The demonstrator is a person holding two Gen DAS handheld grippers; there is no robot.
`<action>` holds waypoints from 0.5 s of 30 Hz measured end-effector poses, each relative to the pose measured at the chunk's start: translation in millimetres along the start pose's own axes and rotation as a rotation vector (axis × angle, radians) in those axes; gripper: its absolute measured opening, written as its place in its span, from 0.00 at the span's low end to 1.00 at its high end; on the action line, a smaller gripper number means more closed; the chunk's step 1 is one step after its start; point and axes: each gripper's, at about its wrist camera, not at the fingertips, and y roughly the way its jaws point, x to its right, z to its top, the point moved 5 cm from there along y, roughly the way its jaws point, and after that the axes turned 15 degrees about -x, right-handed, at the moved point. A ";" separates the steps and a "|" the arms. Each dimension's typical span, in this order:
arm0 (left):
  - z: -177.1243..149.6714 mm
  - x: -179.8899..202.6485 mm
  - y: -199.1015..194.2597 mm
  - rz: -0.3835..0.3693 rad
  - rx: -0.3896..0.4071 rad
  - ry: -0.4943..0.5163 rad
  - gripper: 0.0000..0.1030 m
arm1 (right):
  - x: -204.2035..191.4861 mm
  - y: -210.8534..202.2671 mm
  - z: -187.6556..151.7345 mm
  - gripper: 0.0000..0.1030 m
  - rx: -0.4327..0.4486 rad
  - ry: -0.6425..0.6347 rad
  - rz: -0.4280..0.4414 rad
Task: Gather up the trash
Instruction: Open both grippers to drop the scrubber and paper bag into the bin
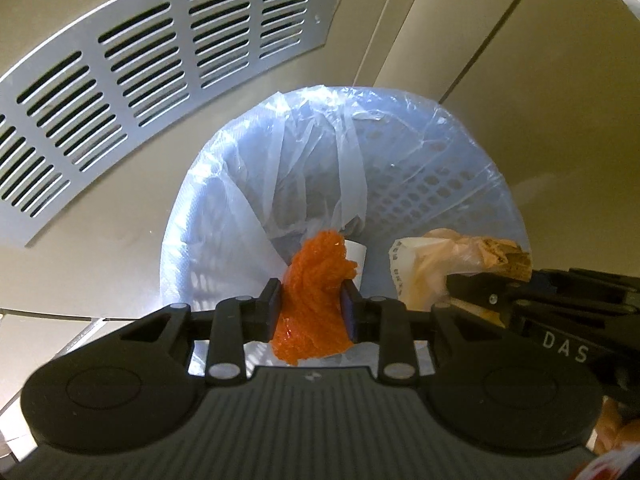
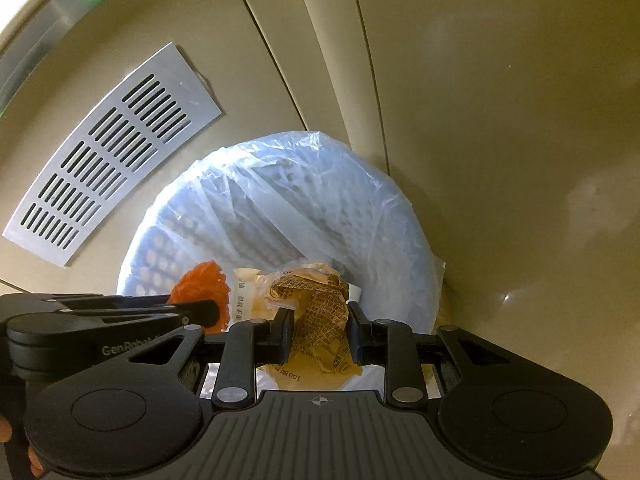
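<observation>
Left wrist view: an orange mesh bag (image 1: 318,298), crumpled, sits between the two pads of the left gripper (image 1: 311,305), which press on it from both sides at a narrow opening. The bunch sticks out past the fingertips and hangs over the mouth of a pale blue perforated bin (image 1: 460,188) lined with a clear plastic liner (image 1: 280,168). The gripper points steeply down into the bin. Just to its right the right gripper (image 1: 472,294) comes in from the side with a crumpled tan wrapper (image 1: 436,264) in its grip, close beside the orange bunch but apart from it.

In the right wrist view, that gripper's pads close narrowly on the printed wrapper, also tilted steeply down over the bin's near edge. The left gripper's black arm crosses the lower left, the orange mesh showing above it. A small white object lies inside the bin past the wrapper; what it is cannot be told.

The bin stands on a beige floor (image 2: 520,160) next to a slotted metal vent grille (image 2: 108,152). Fingertips show at the bottom left edge.
</observation>
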 end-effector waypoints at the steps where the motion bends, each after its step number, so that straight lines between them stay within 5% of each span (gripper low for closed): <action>1: -0.1 -0.6 0.1 -0.001 -0.001 -0.001 0.30 | -0.5 0.6 0.5 0.27 -0.001 0.000 -0.001; 8: -0.2 -7.4 -2.0 -0.021 -0.009 -0.041 0.58 | -2.5 -3.4 0.5 0.27 0.006 -0.005 -0.003; 15: -0.3 -12.7 -11.4 -0.029 0.003 -0.038 0.58 | -3.5 -3.7 -0.3 0.27 0.011 -0.002 -0.009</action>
